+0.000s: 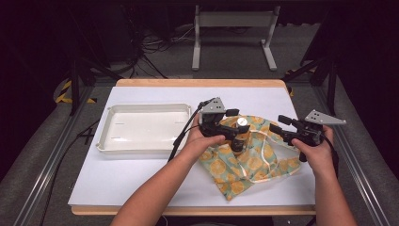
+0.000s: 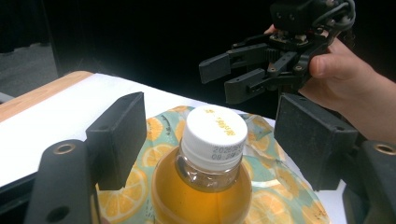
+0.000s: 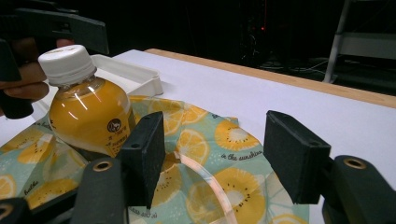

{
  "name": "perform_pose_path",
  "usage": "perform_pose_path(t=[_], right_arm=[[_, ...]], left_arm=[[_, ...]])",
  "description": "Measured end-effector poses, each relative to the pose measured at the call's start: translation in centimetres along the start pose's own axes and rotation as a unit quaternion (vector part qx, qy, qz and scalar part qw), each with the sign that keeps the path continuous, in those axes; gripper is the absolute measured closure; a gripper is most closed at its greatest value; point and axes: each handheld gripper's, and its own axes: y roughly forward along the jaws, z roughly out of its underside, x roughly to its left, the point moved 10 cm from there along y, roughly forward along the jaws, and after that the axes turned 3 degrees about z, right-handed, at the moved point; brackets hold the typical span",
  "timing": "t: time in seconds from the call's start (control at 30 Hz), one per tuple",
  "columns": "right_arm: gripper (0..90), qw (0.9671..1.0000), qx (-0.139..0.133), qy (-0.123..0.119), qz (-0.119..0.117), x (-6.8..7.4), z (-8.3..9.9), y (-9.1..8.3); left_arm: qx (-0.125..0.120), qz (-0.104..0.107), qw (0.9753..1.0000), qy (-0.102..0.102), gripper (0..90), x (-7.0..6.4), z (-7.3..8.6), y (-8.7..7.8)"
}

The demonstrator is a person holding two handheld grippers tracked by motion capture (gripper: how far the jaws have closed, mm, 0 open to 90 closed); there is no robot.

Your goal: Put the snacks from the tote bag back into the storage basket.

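A small bottle (image 1: 241,137) of orange drink with a white cap (image 2: 214,133) stands on a teal cloth bag (image 1: 256,165) printed with orange slices. My left gripper (image 1: 235,133) is open, one jaw on each side of the bottle's neck with gaps to the cap. In the left gripper view its pads (image 2: 119,137) flank the bottle (image 2: 201,191). My right gripper (image 1: 278,125) hovers open over the bag's right part, with nothing between its jaws. The right gripper view has the bottle (image 3: 88,116) at its left and the bag (image 3: 224,135) beneath the gripper (image 3: 219,149).
A white rectangular tray (image 1: 141,109) lies on the left half of the white-covered table (image 1: 141,183); its corner (image 3: 140,77) is behind the bottle. The bag's white drawstring (image 1: 272,157) loops across the cloth. The table's wooden edge (image 1: 197,83) runs along the back.
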Motion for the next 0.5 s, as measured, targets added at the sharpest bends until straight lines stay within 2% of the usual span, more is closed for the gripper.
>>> perform_pose_path(t=[0.33, 0.43, 0.5], right_arm=[[39.7, 1.0, 0.002, 0.001, -0.001, 0.0, 0.1, 0.1], [39.6, 1.0, 0.004, 0.005, -0.003, 0.1, 0.2, 0.1], [39.7, 1.0, 0.006, 0.005, -0.004, 0.1, 0.4, 0.3]], left_arm=[[0.0, -0.002, 1.0, 0.003, 30.7, 0.2, 0.8, 0.7], [-0.006, -0.001, 1.0, -0.001, 33.8, 0.3, 1.0, 0.8], [-0.006, -0.003, 1.0, 0.003, 36.9, 0.4, 1.1, 0.9]])
